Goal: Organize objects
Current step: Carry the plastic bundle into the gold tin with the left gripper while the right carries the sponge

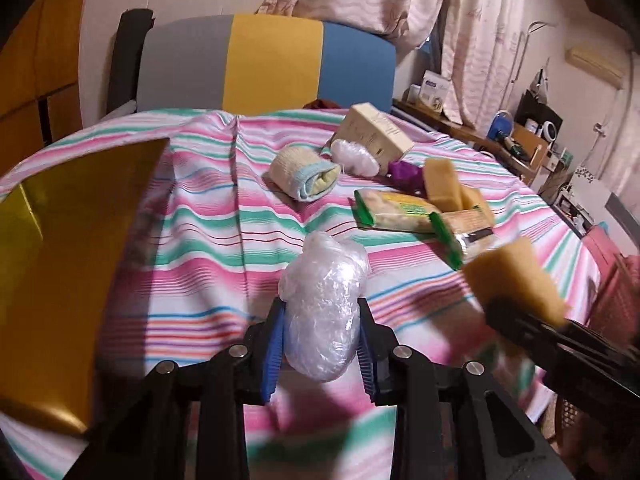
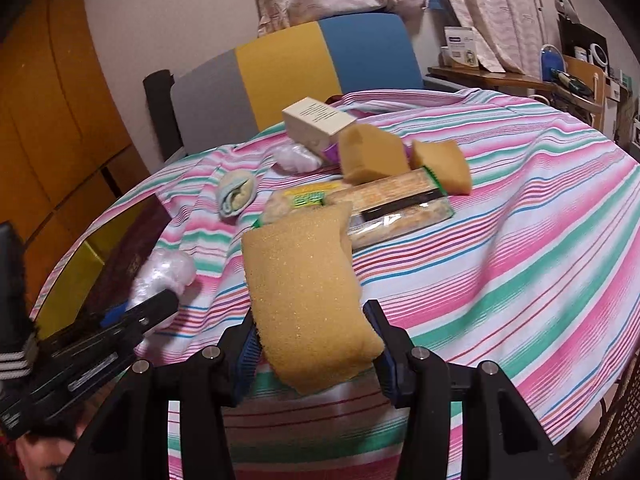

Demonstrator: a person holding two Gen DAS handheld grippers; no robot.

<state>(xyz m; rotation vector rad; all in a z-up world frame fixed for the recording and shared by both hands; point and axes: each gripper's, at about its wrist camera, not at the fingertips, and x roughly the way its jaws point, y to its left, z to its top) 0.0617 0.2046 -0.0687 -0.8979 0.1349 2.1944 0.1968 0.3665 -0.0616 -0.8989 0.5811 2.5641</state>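
Observation:
My left gripper [image 1: 322, 320] is shut on a crumpled clear plastic bag [image 1: 324, 304], held above the striped tablecloth [image 1: 200, 240]; it also shows in the right wrist view [image 2: 164, 272]. My right gripper [image 2: 316, 332] is shut on a yellow sponge [image 2: 308, 292], seen at the right in the left wrist view [image 1: 512, 276]. On the table lie two more sponges [image 2: 370, 154], two green-ended cracker packs [image 2: 392, 204], a rolled sock [image 2: 236, 194], a cream box [image 2: 318, 122], a white plastic wad [image 2: 296, 158] and a purple item [image 1: 406, 174].
A yellow-gold box [image 1: 68, 272] stands open at the table's left. A chair with a grey, yellow and blue back [image 1: 272, 64] stands behind the table. A cluttered shelf [image 1: 520, 136] and curtains are at the right rear.

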